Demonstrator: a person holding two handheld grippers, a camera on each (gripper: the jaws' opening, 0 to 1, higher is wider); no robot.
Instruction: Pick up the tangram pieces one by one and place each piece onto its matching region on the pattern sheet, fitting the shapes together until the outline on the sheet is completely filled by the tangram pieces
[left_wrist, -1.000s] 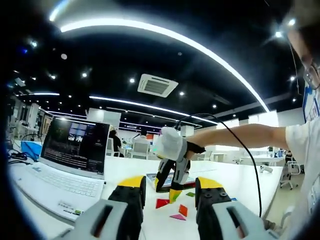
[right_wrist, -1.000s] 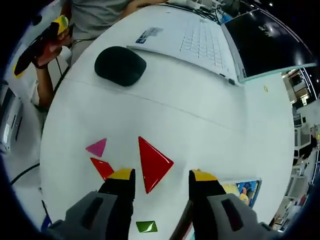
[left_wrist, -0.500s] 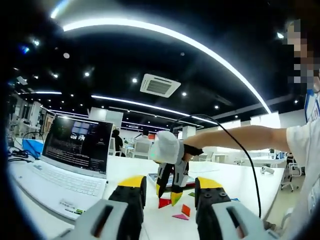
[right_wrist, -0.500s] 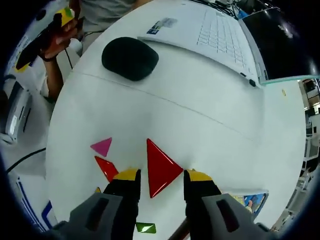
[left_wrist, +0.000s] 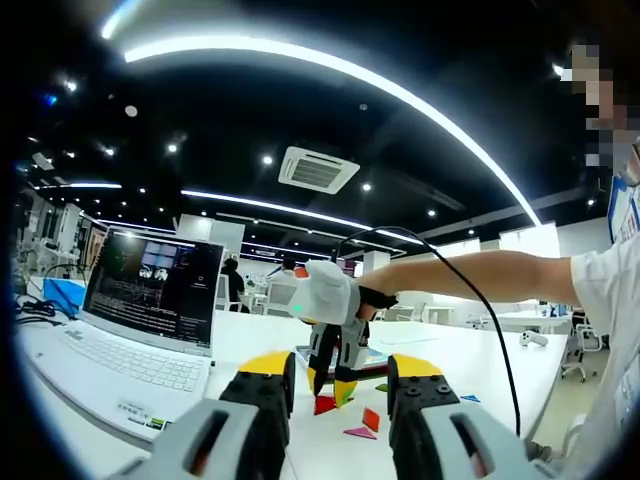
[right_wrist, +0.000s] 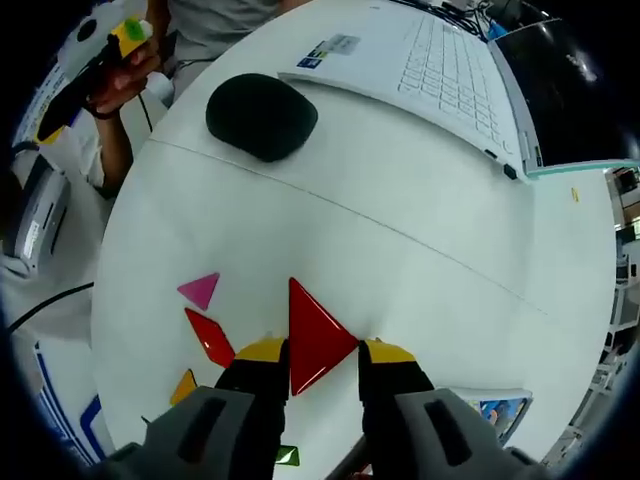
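In the right gripper view, a large red triangle (right_wrist: 315, 335) lies flat on the white table (right_wrist: 400, 260). My right gripper (right_wrist: 324, 352) is shut on it, one yellow tip touching each side. A pink triangle (right_wrist: 200, 290), a red parallelogram (right_wrist: 210, 337), an orange piece (right_wrist: 183, 387) and a green piece (right_wrist: 288, 455) lie to its left and below. A corner of the pattern sheet (right_wrist: 490, 412) shows at lower right. My left gripper (left_wrist: 340, 372) is open and empty, held well above the table. Beyond it, the right gripper (left_wrist: 335, 352) reaches down onto the pieces (left_wrist: 360, 420).
An open white laptop (left_wrist: 140, 330) stands at the table's left in the left gripper view, and shows as the laptop (right_wrist: 450, 70) at top right in the right gripper view. A black mouse (right_wrist: 262, 115) lies near it. A cable (left_wrist: 470, 290) hangs from the person's arm (left_wrist: 480, 275).
My right gripper's jaws have closed in from a wide gap until they touch the red triangle. The camera came slightly nearer the table. The left gripper stays still.
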